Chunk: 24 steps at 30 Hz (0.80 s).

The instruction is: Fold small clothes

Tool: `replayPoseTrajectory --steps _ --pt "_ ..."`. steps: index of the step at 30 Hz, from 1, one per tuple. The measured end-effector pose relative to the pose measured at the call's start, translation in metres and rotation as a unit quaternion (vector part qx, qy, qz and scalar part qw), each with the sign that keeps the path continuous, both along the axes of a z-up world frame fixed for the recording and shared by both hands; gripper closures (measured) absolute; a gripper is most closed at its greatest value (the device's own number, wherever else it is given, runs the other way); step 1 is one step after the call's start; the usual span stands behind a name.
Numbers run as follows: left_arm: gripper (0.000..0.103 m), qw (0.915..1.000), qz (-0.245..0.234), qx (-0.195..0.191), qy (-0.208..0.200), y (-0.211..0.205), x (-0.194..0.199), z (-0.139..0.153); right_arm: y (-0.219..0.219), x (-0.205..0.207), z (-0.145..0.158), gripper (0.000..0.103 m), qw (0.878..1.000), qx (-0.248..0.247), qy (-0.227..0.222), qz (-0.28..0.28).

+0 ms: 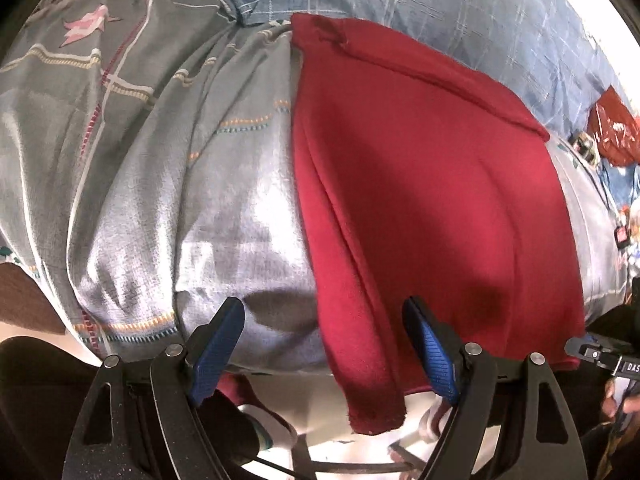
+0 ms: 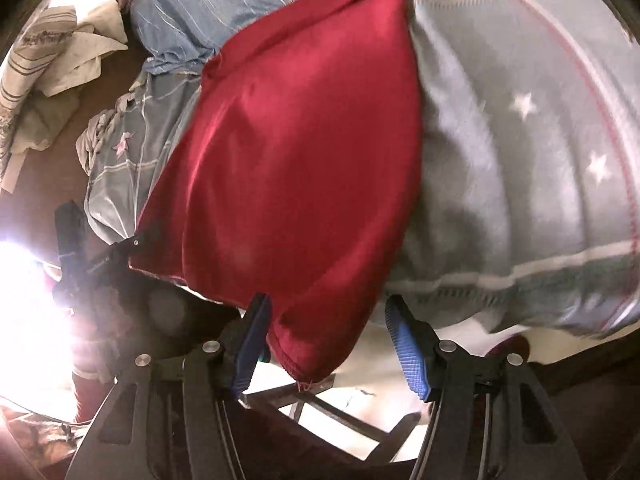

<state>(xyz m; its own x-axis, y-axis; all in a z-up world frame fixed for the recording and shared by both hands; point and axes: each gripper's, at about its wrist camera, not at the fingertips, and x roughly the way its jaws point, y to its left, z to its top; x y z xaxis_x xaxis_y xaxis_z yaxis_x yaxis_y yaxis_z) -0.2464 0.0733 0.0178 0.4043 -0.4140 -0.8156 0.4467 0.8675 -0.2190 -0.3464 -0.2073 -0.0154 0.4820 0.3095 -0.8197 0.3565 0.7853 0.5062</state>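
In the left wrist view, a red cloth (image 1: 420, 184) lies spread on a grey patterned bedsheet (image 1: 152, 152), its near edge hanging over the side of the bed, with one corner drooping lowest between the fingers of the left tool (image 1: 332, 344). That tool stands open, its blue pads wide apart; the left pad is over the bedsheet and the right pad over the red cloth, neither pressing on it. A blue checked blanket (image 1: 440, 20) lies bunched beyond the cloth's far edge, and a red plastic bag (image 1: 616, 136) sits far off at the right. Part of the other tool shows at the right edge. In the right wrist view, the red cloth (image 2: 296, 152) runs slantwise across the grey bedsheet (image 2: 520, 168), which carries white stars here. Its near corner hangs down past the bed's edge between the pads of the right tool (image 2: 328, 340). This tool is open too: the left pad is just beside the drooping corner, the right pad well clear of it. A heap of pale striped cloths (image 2: 52, 80) lies at the far left.
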Motion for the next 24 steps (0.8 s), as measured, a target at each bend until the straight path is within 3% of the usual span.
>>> replayPoseTrajectory --steps 2,5,7,9,11,17,24 --pt "0.025 1.0000 -0.006 0.003 -0.005 -0.004 -0.001 -0.002 0.006 0.002 0.000 0.049 1.000 -0.007 -0.006 0.012" --pt "0.046 0.9998 0.001 0.017 -0.011 -0.006 0.001 -0.008 0.009 0.005 0.000 0.072 0.999 -0.037 -0.004 0.017" --pt "0.053 0.9998 0.001 0.013 -0.016 -0.006 0.000 -0.008 0.007 0.006 -0.001 0.078 0.999 -0.035 -0.003 0.014" --pt "0.082 0.9999 0.002 0.005 -0.010 -0.003 0.000 -0.008 0.009 0.005 0.004 0.082 0.999 -0.037 -0.012 0.016" --pt "0.091 1.0000 0.002 -0.007 0.003 0.003 0.001 -0.008 0.013 0.006 0.011 0.087 0.999 -0.041 -0.025 0.023" --pt "0.094 0.9976 -0.002 -0.070 -0.005 0.023 0.000 0.026 0.011 0.005 0.055 0.092 0.994 -0.056 -0.092 0.028" --pt "0.095 0.9894 -0.002 -0.140 -0.038 0.036 0.015 0.075 -0.013 0.015 0.107 0.093 0.982 -0.061 -0.180 -0.015"
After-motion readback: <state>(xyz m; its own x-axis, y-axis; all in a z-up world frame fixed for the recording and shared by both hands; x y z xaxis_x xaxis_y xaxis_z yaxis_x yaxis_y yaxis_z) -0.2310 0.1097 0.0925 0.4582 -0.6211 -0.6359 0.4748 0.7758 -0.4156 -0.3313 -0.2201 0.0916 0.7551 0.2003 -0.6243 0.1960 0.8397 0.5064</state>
